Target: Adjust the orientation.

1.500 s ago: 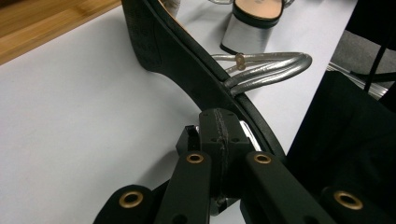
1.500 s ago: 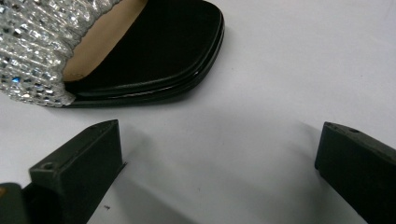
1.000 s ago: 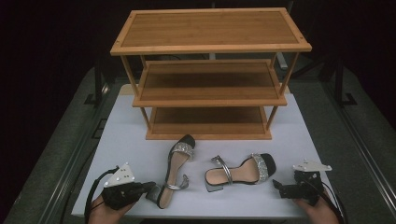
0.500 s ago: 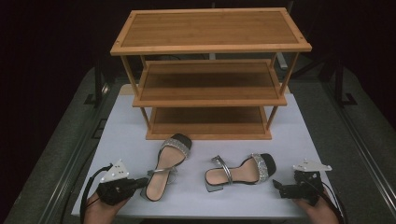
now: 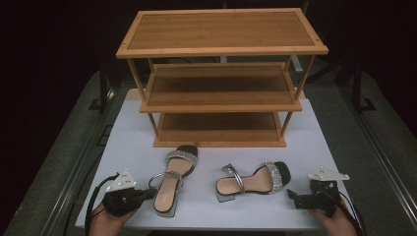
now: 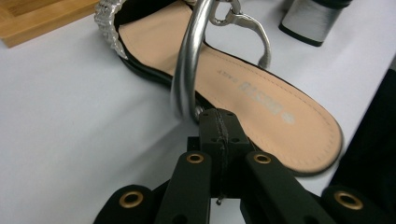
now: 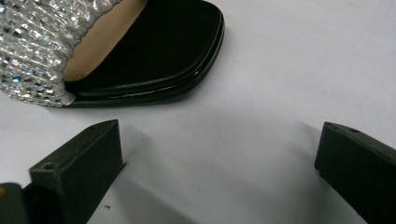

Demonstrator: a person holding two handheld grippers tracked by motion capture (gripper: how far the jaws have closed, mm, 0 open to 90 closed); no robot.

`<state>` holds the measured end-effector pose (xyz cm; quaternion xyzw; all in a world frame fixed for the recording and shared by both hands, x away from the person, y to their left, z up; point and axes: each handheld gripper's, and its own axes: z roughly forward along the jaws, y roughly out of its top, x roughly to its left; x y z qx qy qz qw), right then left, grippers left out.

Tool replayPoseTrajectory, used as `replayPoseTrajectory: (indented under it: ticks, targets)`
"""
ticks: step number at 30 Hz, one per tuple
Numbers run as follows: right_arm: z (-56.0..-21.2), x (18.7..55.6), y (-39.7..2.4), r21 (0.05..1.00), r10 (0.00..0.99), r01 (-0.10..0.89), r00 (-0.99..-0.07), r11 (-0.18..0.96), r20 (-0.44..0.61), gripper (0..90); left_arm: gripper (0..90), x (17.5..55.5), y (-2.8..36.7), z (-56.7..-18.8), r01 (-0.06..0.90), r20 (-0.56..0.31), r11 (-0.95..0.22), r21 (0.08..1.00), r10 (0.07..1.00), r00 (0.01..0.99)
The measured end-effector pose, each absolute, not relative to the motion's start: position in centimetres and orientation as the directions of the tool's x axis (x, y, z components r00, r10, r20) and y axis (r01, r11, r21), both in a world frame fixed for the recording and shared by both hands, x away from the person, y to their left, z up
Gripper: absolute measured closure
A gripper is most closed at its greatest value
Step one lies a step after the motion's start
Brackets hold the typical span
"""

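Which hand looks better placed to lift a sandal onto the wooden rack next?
Probably the left. The left gripper is shut at the ankle strap of the left sandal, seemingly pinching it. The right gripper stands open, short of the right sandal.

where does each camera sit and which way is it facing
High view: above the near edge, looking forward and down at the three-tier wooden shoe rack; both hands show.
Left gripper view: on the left tool, shut at the beige-lined silver-strapped sandal.
Right gripper view: on the open right tool, facing the rhinestone-banded black sandal.
High and left views share the left sandal.
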<state>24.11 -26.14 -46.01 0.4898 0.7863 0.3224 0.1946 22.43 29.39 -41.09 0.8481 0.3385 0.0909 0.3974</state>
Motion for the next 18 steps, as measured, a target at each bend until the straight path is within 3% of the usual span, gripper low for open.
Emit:
replayPoseTrajectory:
  ticks: [3, 4, 7, 9, 10, 13, 18]
  targets:
    - [-46.0, 24.1, -26.1, 0.697, 0.896, 0.646, -0.444, 0.311, 0.011, 0.2, 89.0, 21.3, 30.1, -41.1, 0.505, -0.143, -0.449, 0.738, 0.627, 0.766]
    - [-46.0, 24.1, -26.1, 0.697, 0.896, 0.646, -0.444, 0.311, 0.011, 0.2, 80.9, 21.1, 30.2, -41.1, 0.505, -0.145, -0.449, 0.737, 0.625, 0.767]
    - [-46.0, 24.1, -26.1, 0.697, 0.896, 0.646, -0.444, 0.311, 0.011, 0.2, 73.5, 20.5, 30.3, -41.3, 0.500, -0.147, -0.447, 0.741, 0.619, 0.771]
    - [-46.0, 24.1, -26.2, 0.699, 0.895, 0.642, -0.447, 0.315, 0.008, 0.2, 62.8, 20.1, 30.5, -41.4, 0.495, -0.153, -0.437, 0.751, 0.615, 0.774]
    - [-46.0, 24.1, -26.1, 0.698, 0.896, 0.645, -0.444, 0.312, 0.010, 0.2, 52.6, 19.9, 30.7, -41.6, 0.493, -0.161, -0.438, 0.752, 0.603, 0.781]
    - [-46.0, 24.1, -26.1, 0.696, 0.897, 0.647, -0.443, 0.310, 0.013, 0.2, 38.7, 19.9, 30.7, -41.9, 0.484, -0.160, -0.439, 0.757, 0.593, 0.789]
    - [-46.0, 24.1, -26.1, 0.696, 0.897, 0.647, -0.443, 0.310, 0.012, 0.2, 24.5, 20.2, 30.1, -42.1, 0.474, -0.184, -0.425, 0.772, 0.564, 0.805]
